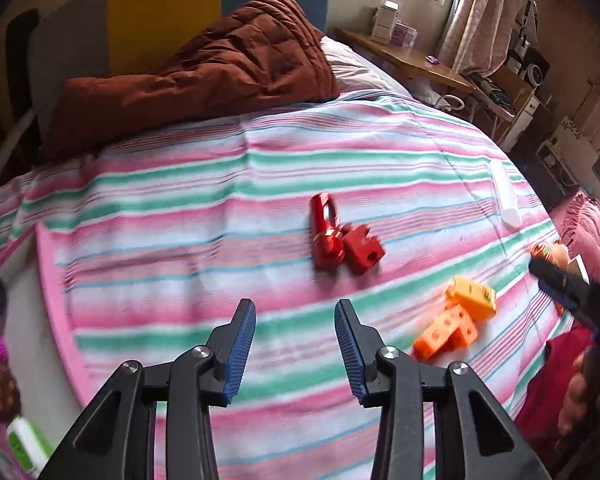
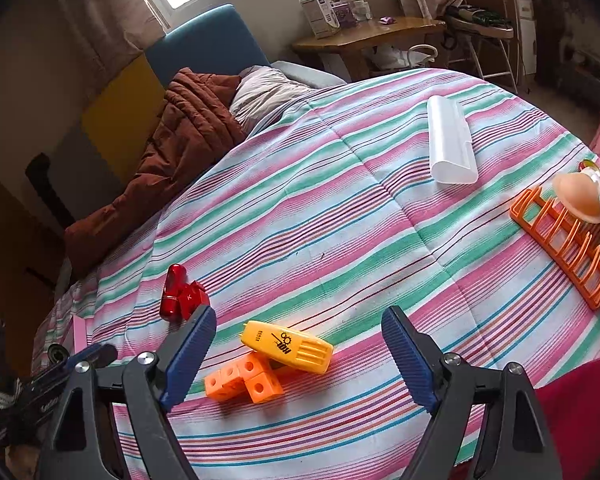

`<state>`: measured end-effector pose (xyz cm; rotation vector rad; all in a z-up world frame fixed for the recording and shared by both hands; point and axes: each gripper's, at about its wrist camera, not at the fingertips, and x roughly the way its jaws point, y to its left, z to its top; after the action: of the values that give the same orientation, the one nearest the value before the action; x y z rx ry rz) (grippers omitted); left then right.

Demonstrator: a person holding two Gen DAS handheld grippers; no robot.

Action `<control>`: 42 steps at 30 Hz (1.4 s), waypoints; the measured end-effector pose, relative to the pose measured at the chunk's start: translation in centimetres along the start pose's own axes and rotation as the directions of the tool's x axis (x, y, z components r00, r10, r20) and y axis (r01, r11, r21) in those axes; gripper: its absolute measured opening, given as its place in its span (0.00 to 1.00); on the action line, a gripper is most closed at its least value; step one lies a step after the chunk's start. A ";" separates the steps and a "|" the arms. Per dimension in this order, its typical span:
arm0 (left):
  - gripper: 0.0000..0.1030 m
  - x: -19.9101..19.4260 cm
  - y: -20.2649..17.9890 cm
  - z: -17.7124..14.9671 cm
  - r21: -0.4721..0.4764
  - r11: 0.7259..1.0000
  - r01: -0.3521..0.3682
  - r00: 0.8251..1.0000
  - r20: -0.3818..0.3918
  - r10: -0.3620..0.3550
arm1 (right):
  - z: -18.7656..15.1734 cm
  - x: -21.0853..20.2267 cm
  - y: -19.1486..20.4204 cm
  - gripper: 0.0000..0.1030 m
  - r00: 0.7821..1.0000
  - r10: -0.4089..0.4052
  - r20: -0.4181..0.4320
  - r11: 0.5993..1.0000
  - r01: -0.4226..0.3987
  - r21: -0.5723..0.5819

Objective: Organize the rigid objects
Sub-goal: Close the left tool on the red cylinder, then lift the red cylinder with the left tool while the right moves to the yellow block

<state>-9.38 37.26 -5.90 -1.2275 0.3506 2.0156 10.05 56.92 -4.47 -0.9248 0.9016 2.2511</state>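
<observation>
So the left gripper [image 1: 295, 350] was partly spread with nothing between its blue pads, just hanging above bare striped bedspread [image 1: 180, 208]. The right gripper [image 2: 298, 354] was spread a good bit wider, also empty, and framing the yellow toy piece [image 2: 288, 346] and the orange cube block [image 2: 242, 380] without touching either. Those two sat touching each other, the yellow one resting partly on top of the orange one.

The red pieces [image 1: 342, 238] were a little clump farther up the bed, beyond the left gripper's tips and apart from the orange and yellow pair.

Room-wise there was plenty of open bedspread in the middle. Over on the right side sat an orange rack [image 2: 564, 254] with a peach-coloured suction-cup thing [image 2: 578, 198] at its far end, close to the bed's edge, and a white plastic case [image 2: 452, 146] lay farther back. A brown quilted blanket [image 1: 204, 76] was bunched at the head end.
</observation>
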 end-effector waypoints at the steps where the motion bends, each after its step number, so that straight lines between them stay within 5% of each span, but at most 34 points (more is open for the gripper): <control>1: 0.40 0.7 -0.3 0.7 0.004 1.000 0.005 1.000 -0.003 -0.005 | 0.0 0.1 0.0 0.83 1.000 0.003 -0.004 1.000 -0.003 0.000; 15: 0.40 10.4 -1.4 6.9 -0.009 0.999 0.038 0.995 -0.096 -0.039 | 0.3 0.5 -0.4 0.83 1.000 0.021 -0.023 0.999 -0.020 0.024; 19: 0.24 10.6 -0.4 6.2 -0.011 0.999 0.038 0.995 -0.089 -0.038 | 0.3 0.5 -0.5 0.83 1.000 0.012 -0.017 1.000 -0.012 0.021; 23: 0.24 9.1 0.1 4.0 0.061 0.998 -0.013 0.997 -0.075 0.017 | 0.5 0.4 -0.8 0.83 1.000 0.007 -0.011 0.999 -0.006 0.033; 30: 0.24 5.7 1.0 -1.2 0.055 0.997 -0.063 0.996 -0.060 0.066 | 0.7 0.2 -2.2 0.83 1.000 0.003 -0.003 0.996 -0.003 0.088; 42: 0.24 1.2 -0.1 -8.8 0.039 0.995 -0.090 0.995 0.037 0.089 | -0.9 3.0 -0.9 0.85 0.992 0.012 -0.126 0.999 -0.006 0.047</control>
<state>-3.89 32.82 -11.35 -1.1679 0.4345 2.0936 9.10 57.48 -7.56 -1.0531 1.0107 2.1893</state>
